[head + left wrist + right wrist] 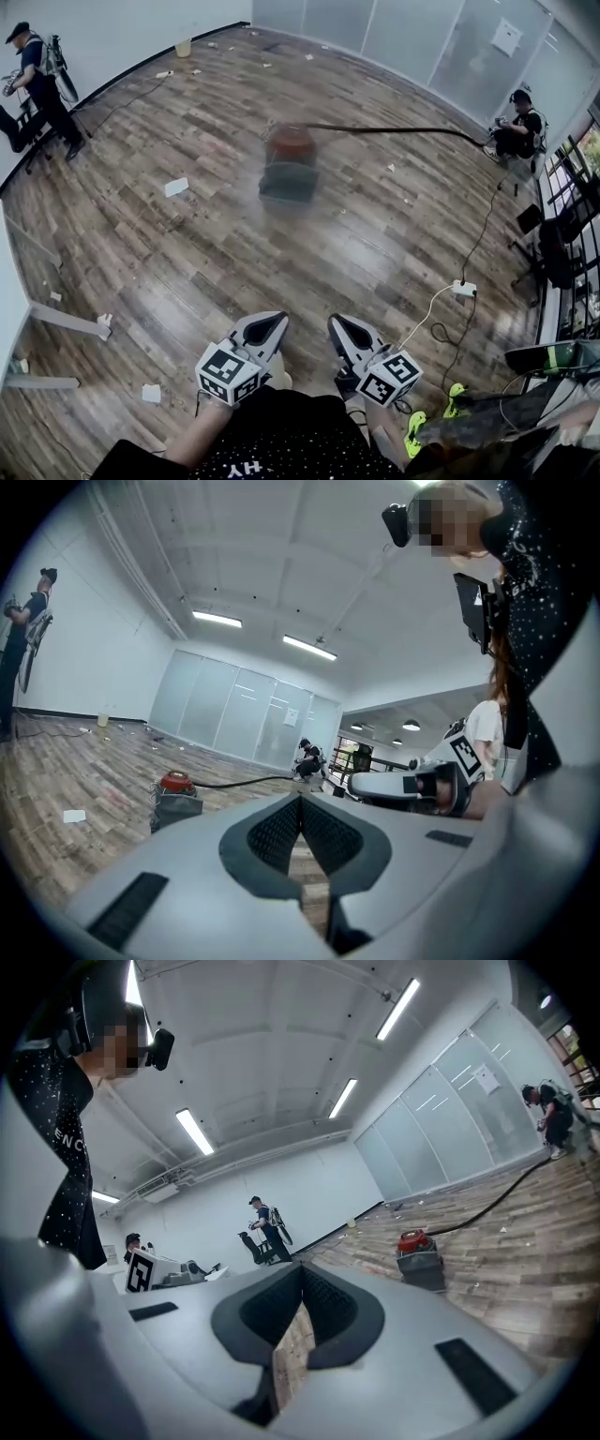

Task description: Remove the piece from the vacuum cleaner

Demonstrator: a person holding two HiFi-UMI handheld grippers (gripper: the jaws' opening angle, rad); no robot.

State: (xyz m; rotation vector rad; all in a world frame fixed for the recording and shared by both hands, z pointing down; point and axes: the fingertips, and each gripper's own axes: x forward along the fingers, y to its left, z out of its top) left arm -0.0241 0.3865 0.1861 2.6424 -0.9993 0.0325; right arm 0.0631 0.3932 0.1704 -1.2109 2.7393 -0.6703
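Observation:
A vacuum cleaner (288, 165) with a red top and a grey body stands on the wooden floor some way ahead. Its black hose (403, 130) runs off to the right. The same vacuum cleaner (174, 799) shows far off in the left gripper view, and the vacuum cleaner (418, 1259) sits equally far in the right gripper view. My left gripper (277, 322) and right gripper (335, 323) are held side by side close to my body. Both are shut with nothing between the jaws, well short of the vacuum.
Paper scraps (175, 187) lie scattered on the floor. A white power strip (464, 289) with cables lies at the right. One person (37, 86) stands at the back left, another person (517, 128) crouches at the back right. Chairs and gear crowd the right edge.

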